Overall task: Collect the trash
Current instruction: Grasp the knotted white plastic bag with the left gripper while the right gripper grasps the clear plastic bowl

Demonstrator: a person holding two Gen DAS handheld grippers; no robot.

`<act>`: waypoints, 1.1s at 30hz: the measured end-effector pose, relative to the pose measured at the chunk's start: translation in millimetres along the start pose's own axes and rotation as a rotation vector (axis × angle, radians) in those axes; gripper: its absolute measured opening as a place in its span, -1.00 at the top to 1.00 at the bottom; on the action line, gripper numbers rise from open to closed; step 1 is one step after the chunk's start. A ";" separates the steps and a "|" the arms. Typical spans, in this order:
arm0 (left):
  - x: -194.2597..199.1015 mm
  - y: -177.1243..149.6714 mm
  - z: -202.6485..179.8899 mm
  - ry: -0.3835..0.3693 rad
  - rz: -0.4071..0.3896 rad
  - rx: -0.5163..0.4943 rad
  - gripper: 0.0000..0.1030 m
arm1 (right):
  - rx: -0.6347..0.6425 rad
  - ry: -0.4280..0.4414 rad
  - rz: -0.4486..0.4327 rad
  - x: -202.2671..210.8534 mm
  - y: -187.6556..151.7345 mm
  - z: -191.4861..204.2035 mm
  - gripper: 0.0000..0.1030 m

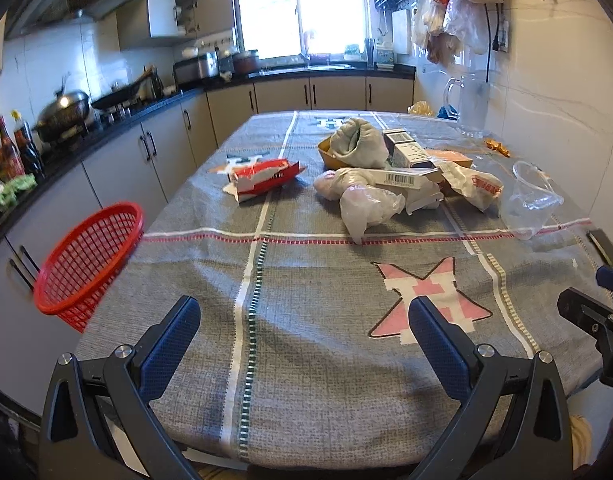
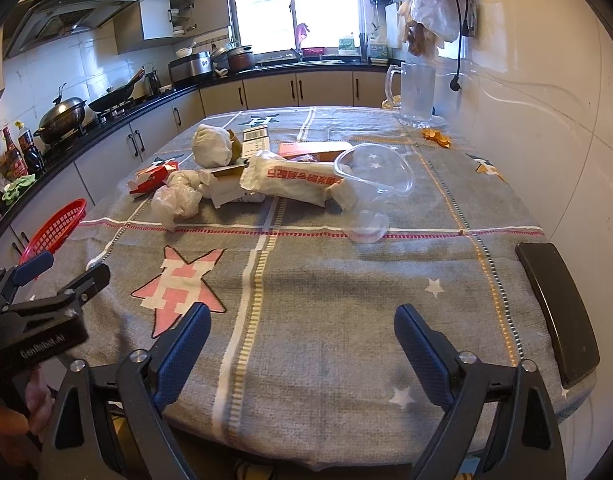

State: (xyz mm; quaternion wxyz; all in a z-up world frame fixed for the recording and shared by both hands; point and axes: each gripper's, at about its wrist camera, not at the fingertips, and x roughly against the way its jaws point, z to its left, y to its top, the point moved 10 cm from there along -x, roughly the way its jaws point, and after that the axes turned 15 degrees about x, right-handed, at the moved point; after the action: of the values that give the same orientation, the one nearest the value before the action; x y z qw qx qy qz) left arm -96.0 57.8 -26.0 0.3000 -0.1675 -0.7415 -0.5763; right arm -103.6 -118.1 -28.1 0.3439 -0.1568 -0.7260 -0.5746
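Observation:
Trash lies in a heap mid-table: a red and white wrapper (image 1: 262,178), a crumpled plastic bag (image 1: 366,204), a grey-white wad (image 1: 358,142), small cartons (image 1: 406,150), a white printed bag (image 2: 294,182) and a clear plastic cup (image 2: 370,184). A red mesh basket (image 1: 92,264) hangs at the table's left edge. My left gripper (image 1: 304,316) is open and empty above the near tablecloth. My right gripper (image 2: 302,322) is open and empty, also short of the heap. The left gripper also shows in the right wrist view (image 2: 62,276).
The table with a grey patterned cloth (image 1: 306,280) stands against the right wall. A glass pitcher (image 2: 416,94) and orange scraps (image 2: 436,136) sit at the far right. A black phone (image 2: 556,312) lies at the near right edge. Kitchen counter with wok (image 1: 64,114) runs along the left.

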 end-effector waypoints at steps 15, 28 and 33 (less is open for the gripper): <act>-68.9 47.8 -50.2 -0.160 0.212 0.056 -0.71 | -0.075 0.017 -0.016 -22.4 29.7 -56.8 -0.68; -120.5 53.7 -65.3 -0.121 0.286 0.054 -0.10 | -0.075 0.043 0.012 -65.0 52.4 -80.5 -0.68; -130.6 50.6 -59.7 -0.120 0.296 0.056 0.28 | -0.085 0.051 0.016 -80.8 57.2 -83.6 -0.66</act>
State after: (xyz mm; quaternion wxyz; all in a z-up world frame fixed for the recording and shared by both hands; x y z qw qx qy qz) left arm 48.8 27.6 -61.9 0.3414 -0.3008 -0.7411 -0.4937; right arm 16.4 -166.7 -32.9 0.3602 -0.1624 -0.6904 -0.6060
